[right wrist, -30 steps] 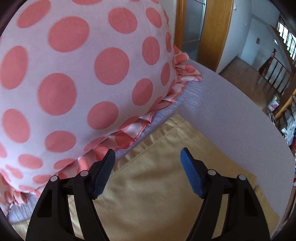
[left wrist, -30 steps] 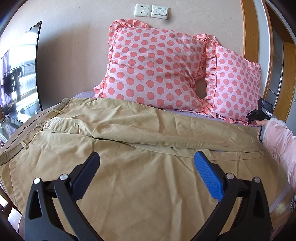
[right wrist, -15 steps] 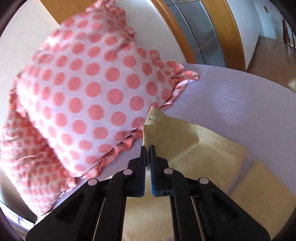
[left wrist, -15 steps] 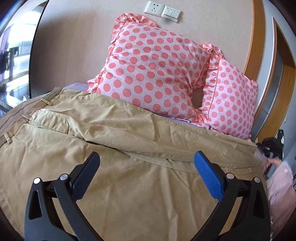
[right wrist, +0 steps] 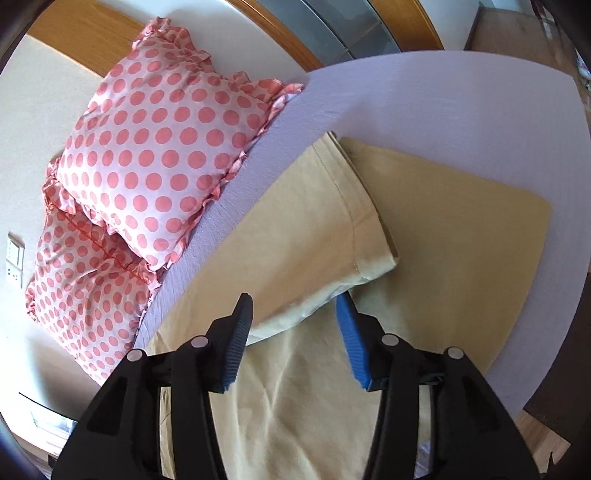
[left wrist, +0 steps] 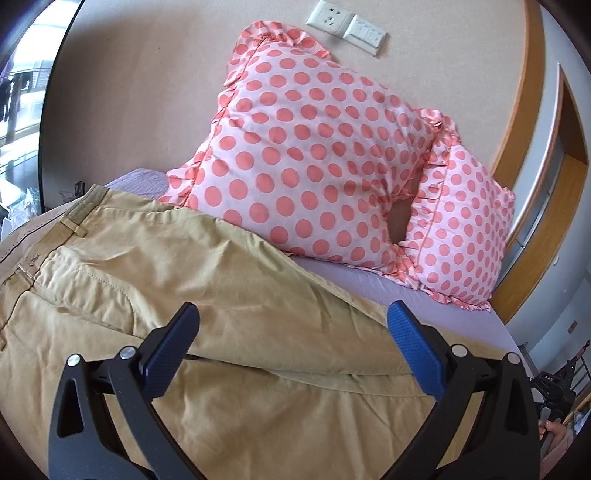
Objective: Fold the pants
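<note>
Tan pants lie on the lilac bed, waistband at the left, one leg folded over the other. My left gripper is open and empty above the thigh area. In the right wrist view the pants show their leg ends; the upper leg's hem lies skewed across the lower leg. My right gripper is open and empty just above the upper leg's edge.
Two pink polka-dot pillows lean on the wall behind the pants. Lilac sheet shows past the leg ends up to the bed's edge. Wall sockets sit above; a wooden door frame stands at the right.
My right gripper was shut on the upper leg's hem; it has opened, let go and pulled back. My left gripper has swung to the right over the pants, still open.
</note>
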Demonstrator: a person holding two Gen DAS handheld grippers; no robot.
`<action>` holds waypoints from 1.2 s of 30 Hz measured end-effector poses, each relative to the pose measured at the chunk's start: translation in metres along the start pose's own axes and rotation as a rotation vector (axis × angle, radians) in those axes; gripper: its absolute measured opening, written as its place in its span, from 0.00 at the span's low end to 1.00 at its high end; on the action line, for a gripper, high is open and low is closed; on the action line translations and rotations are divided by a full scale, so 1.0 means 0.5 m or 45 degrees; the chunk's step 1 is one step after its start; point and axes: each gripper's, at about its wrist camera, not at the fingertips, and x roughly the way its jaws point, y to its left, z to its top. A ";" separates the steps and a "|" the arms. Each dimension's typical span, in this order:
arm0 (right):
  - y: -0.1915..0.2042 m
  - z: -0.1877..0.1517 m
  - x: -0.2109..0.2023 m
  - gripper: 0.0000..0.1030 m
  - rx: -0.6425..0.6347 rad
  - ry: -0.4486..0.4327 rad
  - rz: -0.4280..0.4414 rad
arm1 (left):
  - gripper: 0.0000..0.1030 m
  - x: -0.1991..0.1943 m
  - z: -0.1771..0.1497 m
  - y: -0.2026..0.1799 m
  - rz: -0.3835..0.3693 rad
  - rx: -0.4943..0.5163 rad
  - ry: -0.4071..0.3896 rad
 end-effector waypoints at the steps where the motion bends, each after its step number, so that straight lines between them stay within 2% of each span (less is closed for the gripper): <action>1: -0.002 0.000 0.000 0.48 0.016 -0.010 0.010 | 0.98 0.008 0.004 0.009 0.010 -0.021 0.019; 4: -0.010 0.010 0.010 0.47 0.083 -0.031 0.031 | 0.98 0.034 0.018 0.031 0.014 -0.094 0.071; 5: -0.010 0.014 0.019 0.38 0.095 -0.044 0.053 | 0.98 0.043 0.022 0.039 0.004 -0.120 0.082; 6: -0.008 0.018 0.032 0.05 0.083 -0.049 0.078 | 0.98 0.052 0.029 0.046 -0.007 -0.139 0.093; 7: -0.005 0.021 0.044 0.02 0.064 -0.031 0.102 | 0.98 0.063 0.037 0.052 -0.014 -0.159 0.109; 8: -0.007 0.024 0.045 0.02 0.064 -0.029 0.165 | 0.98 0.073 0.044 0.060 -0.020 -0.187 0.124; 10: -0.014 0.032 0.011 0.02 0.049 -0.122 0.286 | 0.96 0.098 0.059 0.077 -0.016 -0.254 0.154; 11: -0.019 0.038 -0.007 0.02 0.036 -0.170 0.316 | 0.93 0.114 0.067 0.086 -0.010 -0.283 0.171; 12: -0.022 0.044 -0.023 0.02 0.026 -0.201 0.327 | 0.87 0.132 0.074 0.093 0.001 -0.302 0.192; 14: -0.030 0.052 -0.046 0.02 0.015 -0.237 0.328 | 0.83 0.175 0.089 0.104 0.014 -0.331 0.242; 17: -0.038 0.051 -0.057 0.02 0.014 -0.250 0.328 | 0.81 0.232 0.103 0.114 0.075 -0.370 0.300; 19: -0.043 0.049 -0.054 0.02 0.020 -0.245 0.329 | 0.65 0.261 0.110 0.125 0.125 -0.388 0.309; 20: -0.047 0.049 -0.052 0.02 0.026 -0.240 0.330 | 0.35 0.268 0.112 0.134 0.134 -0.413 0.317; 21: -0.050 0.049 -0.050 0.02 0.032 -0.237 0.332 | 0.11 0.268 0.111 0.145 0.120 -0.445 0.325; 23: -0.049 0.049 -0.050 0.02 0.034 -0.236 0.337 | 0.10 0.233 0.105 0.154 0.088 -0.485 0.300; 26: -0.050 0.051 -0.064 0.02 0.018 -0.265 0.325 | 0.10 0.128 0.087 0.130 0.092 -0.360 0.209; 28: -0.059 0.053 -0.079 0.02 0.017 -0.292 0.320 | 0.10 0.036 0.054 0.122 0.072 -0.320 0.154; 30: -0.069 0.052 -0.094 0.02 0.019 -0.310 0.308 | 0.10 -0.054 0.000 0.122 0.065 -0.322 0.127; 33: -0.089 0.045 -0.113 0.02 0.014 -0.326 0.258 | 0.10 -0.160 -0.107 0.122 0.113 -0.300 0.138; 36: -0.116 0.032 -0.114 0.02 0.032 -0.306 0.205 | 0.10 -0.201 -0.194 0.129 0.160 -0.336 0.196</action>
